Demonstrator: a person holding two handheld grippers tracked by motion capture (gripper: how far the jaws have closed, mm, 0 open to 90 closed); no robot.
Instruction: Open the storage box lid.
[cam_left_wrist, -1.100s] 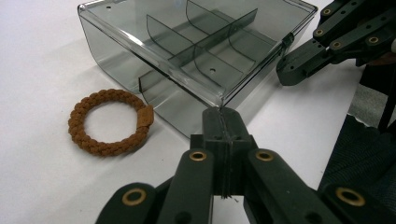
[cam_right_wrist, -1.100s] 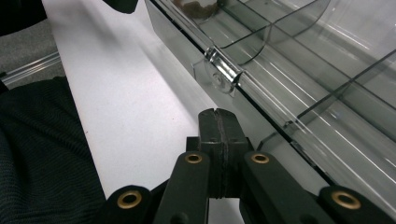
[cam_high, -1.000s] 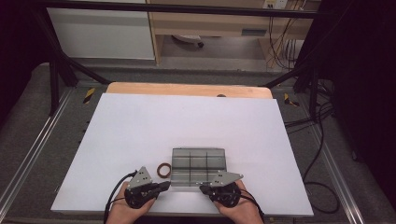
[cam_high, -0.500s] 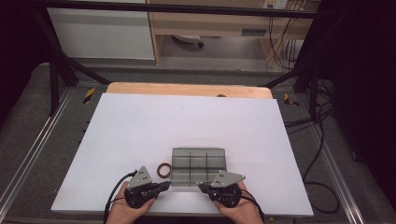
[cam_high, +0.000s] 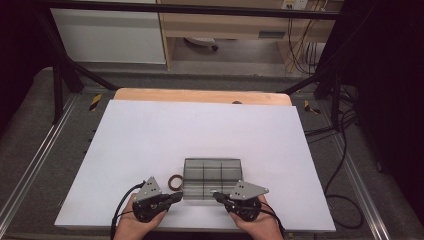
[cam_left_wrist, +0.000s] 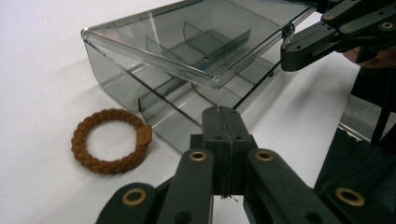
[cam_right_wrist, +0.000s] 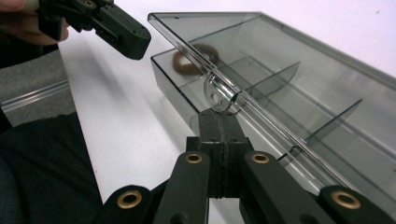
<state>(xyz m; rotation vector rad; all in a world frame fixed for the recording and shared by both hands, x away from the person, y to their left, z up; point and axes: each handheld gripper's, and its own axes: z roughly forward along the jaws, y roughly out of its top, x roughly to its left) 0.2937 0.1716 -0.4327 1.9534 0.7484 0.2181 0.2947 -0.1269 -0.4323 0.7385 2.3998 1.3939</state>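
Covering the worktop (cam_high: 150, 145) is a white sheet, likely laid to give small items contrast. Near its front edge sits a smoked clear divider box (cam_high: 212, 177), close to the person, presumably so both hands reach it without stretching.

Box lid (cam_left_wrist: 187, 51) stands partly raised, tilted up from the front. The right tongs (cam_right_wrist: 218, 122) are closed, tips at the lid's small round front tab (cam_right_wrist: 215, 99), apparently pinching it; judged to be the lift that opens the box. From the high view the right tongs (cam_high: 218, 194) meet the box's near edge.

Left tongs (cam_left_wrist: 224, 123) closed on nothing, jaws pressed flat together, tip just in front of the box's near wall; whether it touches the wall, cannot tell. In the high view the left tongs (cam_high: 176, 196) lie at the box's front left corner, perhaps to steady it against sliding.

Brown braided ring (cam_left_wrist: 111, 140) lies flat on the sheet just beside the box's left wall, apart from it; likely waiting to go into a compartment.

Hard to make out: compartments look empty, though the tinted walls blur this. Hinge side of the lid hidden. Forearms cut off by the frame's bottom edge. Ring shows through the box wall as a brown blur in the right gripper view.
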